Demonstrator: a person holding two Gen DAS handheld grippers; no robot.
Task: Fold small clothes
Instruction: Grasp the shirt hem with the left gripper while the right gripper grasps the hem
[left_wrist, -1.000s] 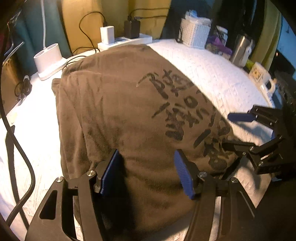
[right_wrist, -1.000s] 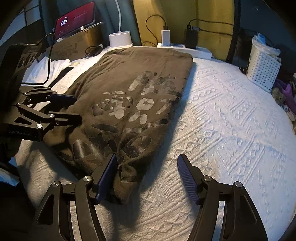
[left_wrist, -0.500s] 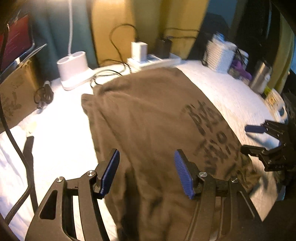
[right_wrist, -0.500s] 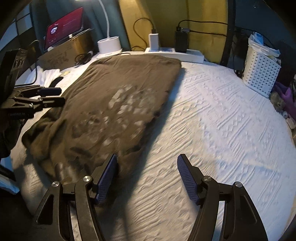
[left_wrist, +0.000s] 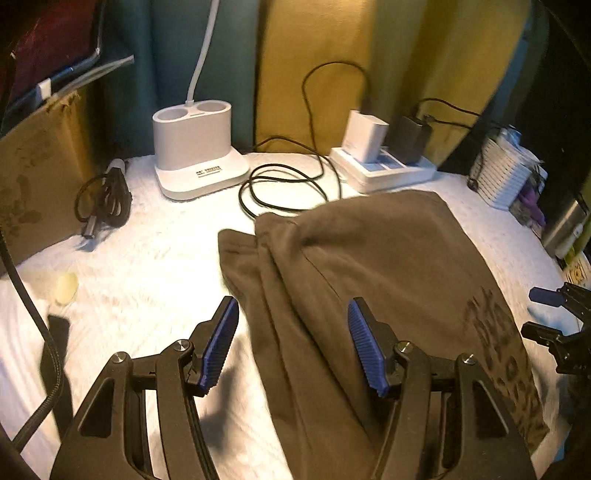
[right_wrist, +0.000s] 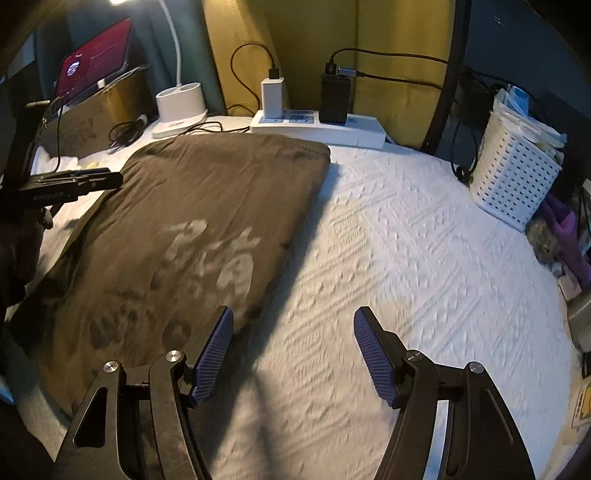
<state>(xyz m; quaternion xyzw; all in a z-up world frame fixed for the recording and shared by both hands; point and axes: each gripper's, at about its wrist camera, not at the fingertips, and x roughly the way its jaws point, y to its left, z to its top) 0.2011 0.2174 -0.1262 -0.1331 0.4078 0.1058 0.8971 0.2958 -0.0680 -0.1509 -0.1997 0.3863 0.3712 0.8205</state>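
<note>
Brown t-shirt (left_wrist: 388, 266), seen from the left wrist camera, lies partly folded on the white textured counter (left_wrist: 147, 258), its layered left edge now directly below the left gripper (left_wrist: 293, 345), whose blue jaws stand released and empty; a second ago this gripper hung over the middle of the shirt near the print, so it has swung toward the shirt's left side, likely to take that edge for the next fold. Behind sit a white lamp base (left_wrist: 195, 147) with small unreadable lettering, a coiled black cable (left_wrist: 288, 188) and a power strip (left_wrist: 384, 170). From the right wrist camera, the right gripper (right_wrist: 293, 349) is also released and empty, and has drifted off the shirt's right edge to hover over bare counter beside it. Large pale brush-style characters on the shirt's front (right_wrist: 218, 254) are too blurred to read. A white basket (right_wrist: 517, 173) stands far right.
</note>
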